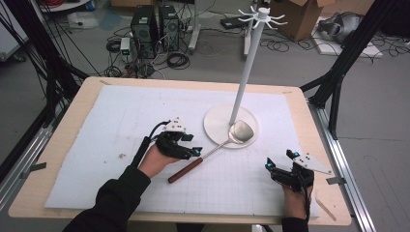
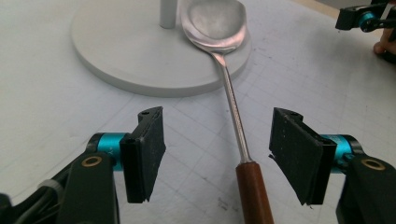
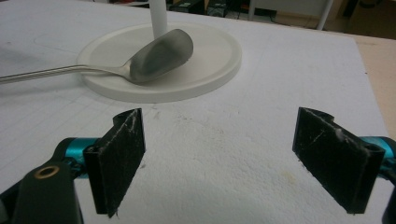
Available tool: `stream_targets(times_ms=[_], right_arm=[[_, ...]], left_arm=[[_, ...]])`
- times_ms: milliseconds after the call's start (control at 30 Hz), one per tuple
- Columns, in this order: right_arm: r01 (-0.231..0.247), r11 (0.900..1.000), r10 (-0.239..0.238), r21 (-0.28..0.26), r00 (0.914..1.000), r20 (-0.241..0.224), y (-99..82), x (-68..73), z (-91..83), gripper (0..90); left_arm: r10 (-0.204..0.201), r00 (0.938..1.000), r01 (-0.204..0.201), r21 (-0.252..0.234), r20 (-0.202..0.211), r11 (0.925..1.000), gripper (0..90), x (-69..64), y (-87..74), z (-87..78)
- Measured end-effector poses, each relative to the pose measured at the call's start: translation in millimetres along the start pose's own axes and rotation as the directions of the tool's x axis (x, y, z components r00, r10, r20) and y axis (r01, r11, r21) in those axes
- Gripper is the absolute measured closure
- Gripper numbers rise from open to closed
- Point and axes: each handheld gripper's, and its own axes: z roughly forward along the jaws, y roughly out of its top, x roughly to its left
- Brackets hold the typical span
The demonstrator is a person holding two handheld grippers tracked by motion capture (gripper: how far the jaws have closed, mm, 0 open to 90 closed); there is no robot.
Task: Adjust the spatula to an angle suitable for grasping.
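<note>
A metal ladle [image 1: 227,140] with a brown wooden handle [image 1: 185,170] lies on the white mat, its bowl [image 2: 215,21] resting on the round base [image 1: 212,126] of a white hook stand [image 1: 246,67]. My left gripper [image 1: 193,151] is open just above the handle end; in the left gripper view the shaft [image 2: 236,119] and handle [image 2: 254,193] lie between the spread jaws, untouched. My right gripper [image 1: 279,160] stands open at the mat's near right, nothing between its jaws. The ladle bowl [image 3: 161,53] and stand base [image 3: 215,60] lie ahead of it.
The white gridded mat [image 1: 121,125] covers most of the wooden table [image 1: 67,121]. A small wooden stick [image 1: 325,208] lies near the table's front right corner. Computers, cables and boxes sit on the floor beyond the far edge.
</note>
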Motion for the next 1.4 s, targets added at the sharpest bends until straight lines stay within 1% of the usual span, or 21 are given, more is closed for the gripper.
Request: stream_targets(times_ms=[167,200,300,333,367,400,433,533,633,700,733,767,800,867,900,967,1067,1133,1267,1367,1400], right_arm=[[0.001,1.0000,-0.001,0.003,1.0000,0.001,0.1,-0.1,0.3,15.7],[0.004,1.0000,-0.004,0.003,1.0000,0.003,0.2,-0.1,0.6,15.7],[0.002,1.0000,-0.002,0.005,1.0000,0.002,0.2,0.2,0.5,15.7],[0.005,1.0000,-0.005,0.005,1.0000,0.004,0.2,0.1,0.6,15.7],[0.005,1.0000,-0.005,0.005,1.0000,0.004,0.2,0.1,0.6,15.7],[-0.003,0.9999,0.003,0.011,1.0000,0.001,0.1,0.7,0.3,15.7],[-0.002,0.9999,0.002,0.011,1.0000,0.002,0.1,0.8,0.3,15.7],[0.004,0.9999,-0.004,0.011,1.0000,0.003,0.2,0.7,0.5,15.7],[0.008,0.9999,-0.008,0.012,1.0000,0.004,0.3,0.6,0.8,15.9],[0.008,0.9999,-0.008,0.011,1.0000,0.003,0.4,0.7,1.1,15.9],[0.016,0.9998,-0.017,0.013,0.9998,0.006,0.5,0.6,1.5,15.9],[0.021,0.9995,-0.021,0.024,0.9997,0.009,0.8,2.6,2.6,16.0],[0.021,0.9995,-0.021,0.024,0.9997,0.009,0.8,2.6,2.6,16.0],[0.029,0.9991,-0.029,0.032,0.9995,0.010,1.0,3.5,2.8,16.1],[0.028,0.9991,-0.028,0.032,0.9995,0.012,0.9,3.4,2.4,16.1],[0.035,0.9991,-0.036,0.025,0.9993,0.014,0.8,2.9,2.4,16.1],[0.036,0.9990,-0.037,0.026,0.9992,0.015,0.9,3.0,2.5,16.1],[0.031,0.9992,-0.031,0.024,0.9994,0.014,0.7,4.0,3.0,16.1],[0.044,0.9987,-0.045,0.027,0.9988,0.019,0.9,4.1,2.9,16.1],[0.044,0.9987,-0.044,0.026,0.9988,0.019,0.9,4.1,2.9,16.1],[0.044,0.9986,-0.045,0.027,0.9988,0.019,0.9,4.3,2.9,16.1]], left_arm=[[-0.007,0.9991,0.004,0.066,0.041,0.9978,41.2,-4.8,4.0,21.6],[-0.012,0.9989,0.007,0.113,0.045,0.9936,43.1,-6.4,4.7,30.8],[-0.002,0.9990,-0.004,0.138,0.044,0.9904,42.7,-8.0,6.9,38.7],[0.006,0.9988,-0.015,0.172,0.048,0.9850,40.8,-11.0,9.5,47.0],[0.006,0.9988,-0.015,0.172,0.048,0.9850,39.7,-11.0,9.5,47.0],[0.004,0.9986,-0.013,0.188,0.052,0.9820,39.7,-12.3,10.3,51.2],[0.016,0.9991,-0.024,0.205,0.040,0.9785,40.1,-14.0,11.4,55.1],[0.041,0.9988,-0.046,0.238,0.025,0.9701,43.9,-14.6,13.7,61.4],[0.049,0.9987,-0.050,0.272,0.011,0.9610,51.4,-15.0,14.9,66.8],[0.044,0.9990,-0.045,0.276,0.010,0.9601,54.2,-16.4,14.3,68.8],[0.053,0.9986,-0.053,0.284,0.005,0.9572,54.2,-17.3,14.0,70.1],[0.067,0.9978,-0.063,0.290,-0.003,0.9550,57.4,-17.9,14.5,70.0],[0.066,0.9978,-0.060,0.295,-0.009,0.9537,57.4,-18.1,15.1,70.0],[0.067,0.9976,-0.059,0.292,-0.019,0.9548,61.4,-18.7,15.4,70.3],[0.085,0.9959,-0.072,0.304,-0.029,0.9498,66.3,-18.3,15.9,69.4],[0.074,0.9969,-0.063,0.301,-0.027,0.9516,71.0,-19.3,15.7,69.5],[0.077,0.9969,-0.067,0.311,-0.018,0.9480,75.6,-18.7,15.9,68.9],[0.063,0.9979,-0.055,0.313,-0.015,0.9483,80.5,-18.0,15.9,68.5],[0.041,0.9991,-0.035,0.316,-0.011,0.9480,83.0,-15.9,16.1,67.7],[0.052,0.9987,-0.050,0.324,0.003,0.9447,83.8,-15.9,16.0,66.5],[0.051,0.9987,-0.051,0.322,0.010,0.9455,83.8,-15.9,15.9,66.2]])
